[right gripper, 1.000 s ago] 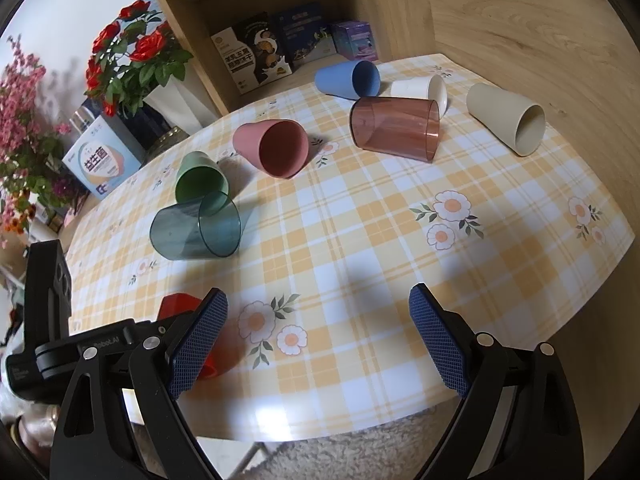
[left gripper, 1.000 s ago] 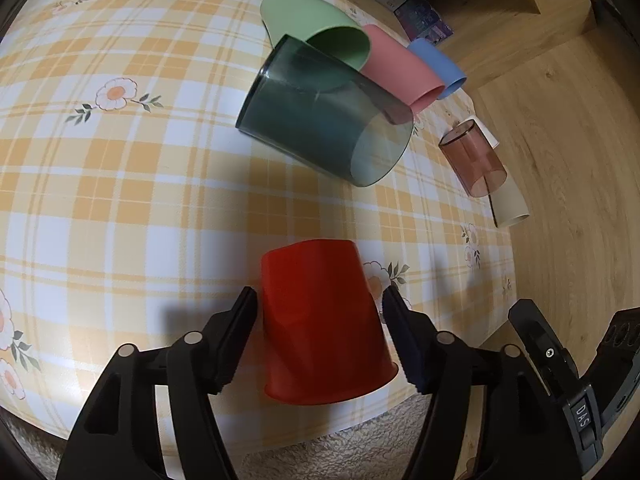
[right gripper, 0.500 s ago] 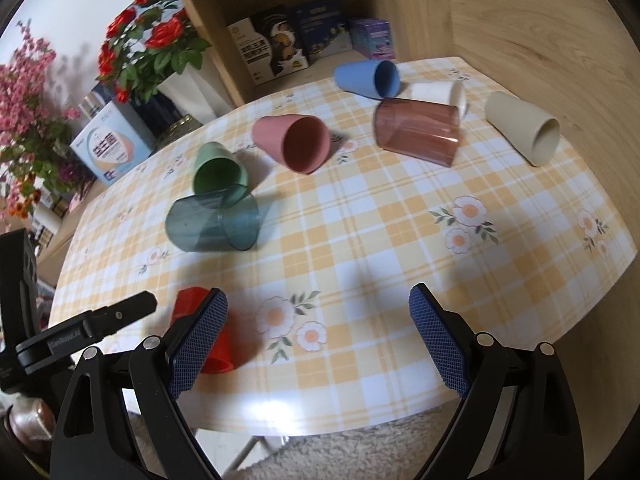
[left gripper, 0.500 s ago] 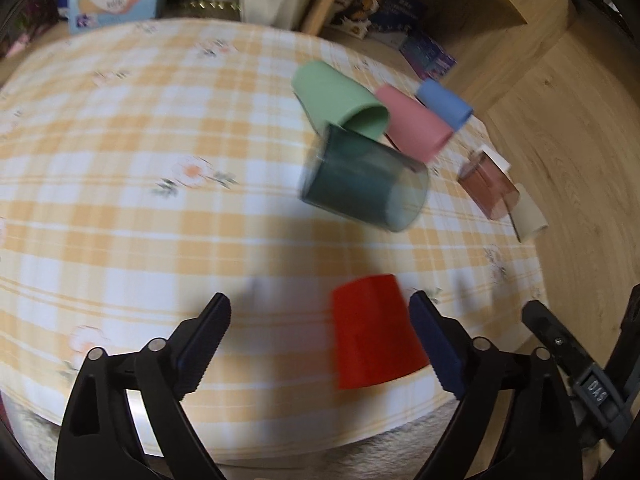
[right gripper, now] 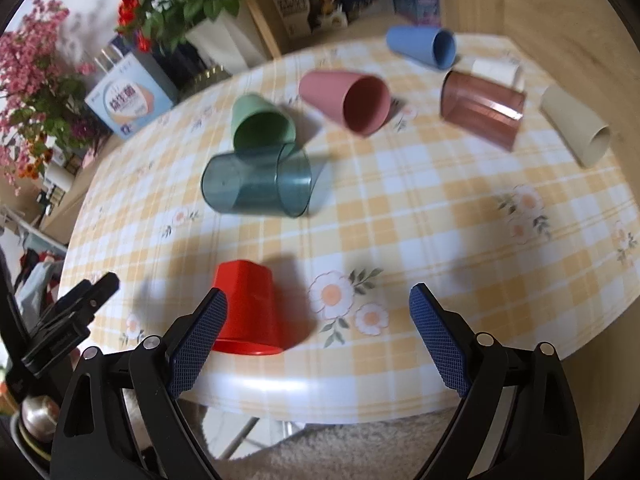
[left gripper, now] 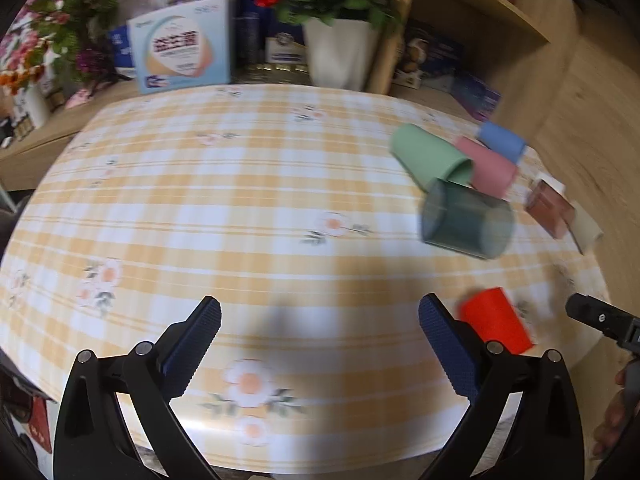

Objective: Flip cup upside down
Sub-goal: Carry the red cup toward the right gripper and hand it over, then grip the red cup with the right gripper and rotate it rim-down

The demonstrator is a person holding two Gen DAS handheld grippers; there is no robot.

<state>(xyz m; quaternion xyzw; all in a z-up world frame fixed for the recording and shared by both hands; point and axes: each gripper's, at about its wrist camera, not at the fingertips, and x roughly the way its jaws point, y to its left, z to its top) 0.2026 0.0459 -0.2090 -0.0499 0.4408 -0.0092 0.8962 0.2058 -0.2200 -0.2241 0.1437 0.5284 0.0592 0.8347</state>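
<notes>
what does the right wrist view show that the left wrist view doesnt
Only the right wrist view shows the open mouths of the pink cup, blue cup and beige cup, and the red cup's rim flat on the tablecloth. Only the left wrist view shows the bare left half of the tablecloth. Both show the red cup, teal cup and an open gripper.

We see a worktop [right gripper: 420, 216] under a yellow plaid cloth with daisies. On it lie a teal see-through cup [right gripper: 256, 184] touching a green cup [right gripper: 262, 124], then a pink cup [right gripper: 346, 100], a blue cup [right gripper: 422, 46], a brown see-through cup [right gripper: 480, 110], a white cup [right gripper: 498, 72] and a beige cup [right gripper: 576, 130]. Behind stand a white vase of red flowers [left gripper: 340, 50] and a light blue box [left gripper: 182, 56].
</notes>
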